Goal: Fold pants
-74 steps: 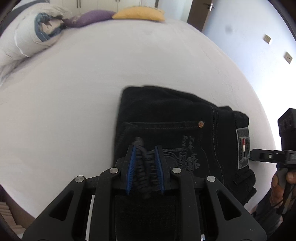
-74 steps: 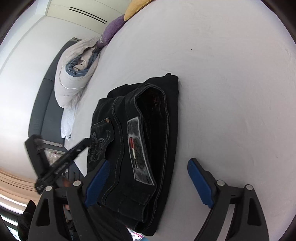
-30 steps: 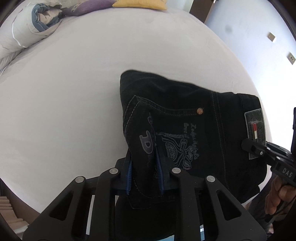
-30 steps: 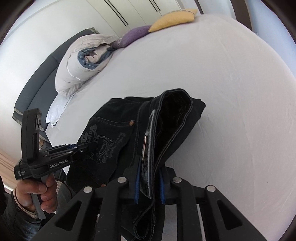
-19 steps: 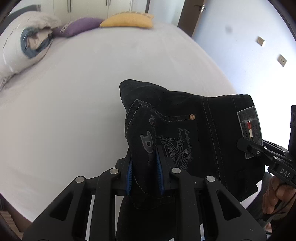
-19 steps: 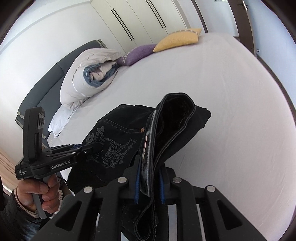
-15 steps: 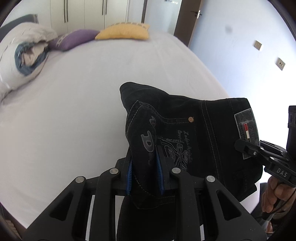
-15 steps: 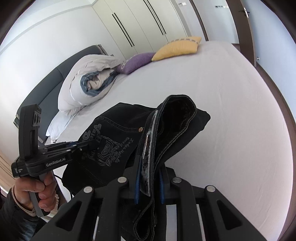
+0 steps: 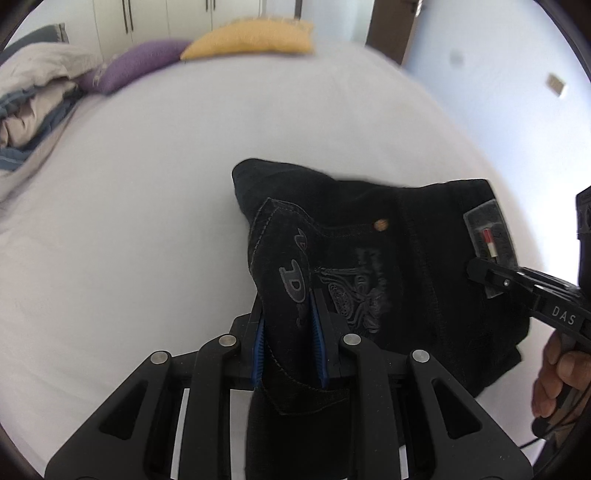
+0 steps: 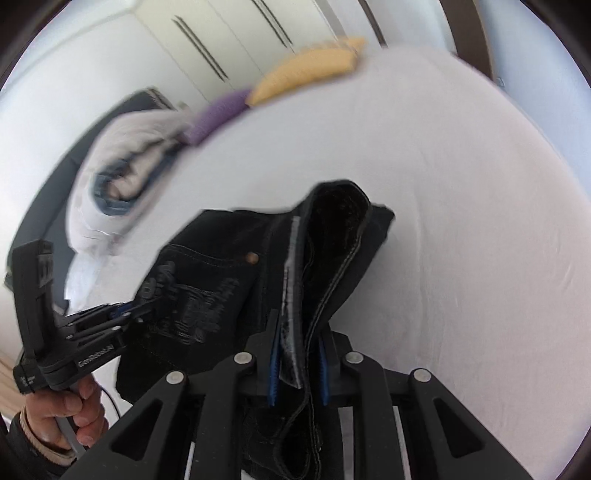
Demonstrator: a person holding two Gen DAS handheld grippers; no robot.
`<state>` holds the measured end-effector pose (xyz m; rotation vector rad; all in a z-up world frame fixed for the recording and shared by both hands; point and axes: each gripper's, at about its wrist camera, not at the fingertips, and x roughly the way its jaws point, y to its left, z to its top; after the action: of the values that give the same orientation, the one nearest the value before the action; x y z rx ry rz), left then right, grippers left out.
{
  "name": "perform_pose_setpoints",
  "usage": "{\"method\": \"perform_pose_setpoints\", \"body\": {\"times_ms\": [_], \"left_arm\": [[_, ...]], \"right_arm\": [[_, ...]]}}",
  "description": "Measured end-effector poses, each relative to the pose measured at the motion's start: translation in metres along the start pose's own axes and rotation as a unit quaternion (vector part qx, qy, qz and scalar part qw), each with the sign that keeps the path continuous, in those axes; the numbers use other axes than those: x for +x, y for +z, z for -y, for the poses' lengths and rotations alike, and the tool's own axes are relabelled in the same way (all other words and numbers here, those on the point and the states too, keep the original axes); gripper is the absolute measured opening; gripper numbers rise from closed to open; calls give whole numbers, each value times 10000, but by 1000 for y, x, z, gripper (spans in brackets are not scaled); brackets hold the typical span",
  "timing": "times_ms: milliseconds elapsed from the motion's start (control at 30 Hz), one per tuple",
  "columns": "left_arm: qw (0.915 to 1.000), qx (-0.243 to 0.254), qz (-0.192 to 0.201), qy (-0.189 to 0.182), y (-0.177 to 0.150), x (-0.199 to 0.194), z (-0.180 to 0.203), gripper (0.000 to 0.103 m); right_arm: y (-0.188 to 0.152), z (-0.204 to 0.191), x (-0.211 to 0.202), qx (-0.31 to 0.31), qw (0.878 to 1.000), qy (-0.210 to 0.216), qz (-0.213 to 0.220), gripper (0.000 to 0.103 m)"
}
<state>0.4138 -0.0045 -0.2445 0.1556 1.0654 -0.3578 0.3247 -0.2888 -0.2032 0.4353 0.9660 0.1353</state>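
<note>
Surface: wide bed with a smooth white fitted sheet, faint creases only, filling most of both views.

Item on the surface: folded pair of black denim pants with pale stitching, a copper rivet, grey embroidery on the back pocket and a grey waistband patch bearing a red-and-white tab. The bundle sits over the near part of the bed, its near edges raised off the sheet.

Left gripper: black frame, blue pads, clenched on the pocket-side edge of the pants; the cloth stands up between the fingers.

Right gripper: same build, clenched on the waistband, which rises between the fingers as an open loop. In the left wrist view its tips press at the grey patch, with the person's right hand beneath it. The left hand shows at the lower left of the right wrist view, gripping the other tool's handle.

At the far end of the bed:
- yellow cushion
- purple cushion, just beside the yellow one
- rolled grey-white duvet with blue lining, at the left edge

Room: white wardrobe doors with dark vertical handles behind the cushions; dark brown door frame; pale blue wall with a wall plate; dark grey headboard at the far left.
</note>
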Motion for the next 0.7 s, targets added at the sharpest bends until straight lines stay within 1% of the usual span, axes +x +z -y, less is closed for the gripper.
{"method": "perform_pose_setpoints", "body": {"times_ms": [33,67,100,133,167,200,233,267,300,333,367,400,433,467,500,533,567,633,667,700], "left_arm": [[10000,-31,-25,-2,-6,8,0,26],[10000,-77,25,22,-10,13,-1,34],[9998,-145,124,51,-13,15,-3,47],[9994,-237,218,97,-16,16,-6,56],[9989,-366,275,137,-18,16,-11,74],[9982,-516,291,17,-19,16,-18,81],[9975,-635,261,-179,-19,15,-23,81],[9964,-744,210,-336,-20,12,-27,81],[9962,-773,237,-316,-21,6,-29,81],[9958,-778,429,-231,-24,-6,-32,81],[9947,-777,645,-205,-29,-20,-32,81],[9924,-770,936,-194,-37,-41,-29,82],[9906,-767,1117,-162,-44,-54,-26,84],[9878,-755,1360,-37,-57,-75,-17,91],[9834,-744,1645,165,-70,-95,-9,94],[9767,-714,1984,413,-85,-118,1,96],[9690,-621,2307,637,-101,-140,12,102],[9503,-340,2895,1098,-135,-177,29,103],[9410,-198,3103,1336,-152,-194,42,103],[9350,-88,3228,1468,-171,-210,48,103]], "right_arm": [[-5,14,10,194,9998,-73,-83,37],[-12,33,15,516,9984,241,-34,39],[-17,45,14,728,9955,597,100,39],[-21,55,11,873,9918,911,213,39],[-23,61,7,932,9896,1067,264,39],[-24,62,3,922,9897,1060,264,41],[-25,60,-3,900,9908,980,258,47],[-27,59,-12,912,9917,848,315,56],[-30,60,-22,960,9915,767,424,61],[-38,61,-38,1081,9895,735,610,74],[-48,61,-49,1193,9876,697,743,84],[-61,61,-64,1315,9857,564,895,86],[-72,61,-75,1365,9847,422,995,86],[-86,59,-88,1385,9841,288,1077,87],[-100,55,-99,1386,9836,124,1145,87],[-112,51,-112,1377,9831,-88,1205,89],[-126,45,-124,1346,9818,-351,1291,90],[-147,31,-150,1218,9775,-791,1530,90],[-157,22,-166,1097,9733,-1054,1716,92],[-164,13,-181,932,9694,-1245,1901,93]]}}
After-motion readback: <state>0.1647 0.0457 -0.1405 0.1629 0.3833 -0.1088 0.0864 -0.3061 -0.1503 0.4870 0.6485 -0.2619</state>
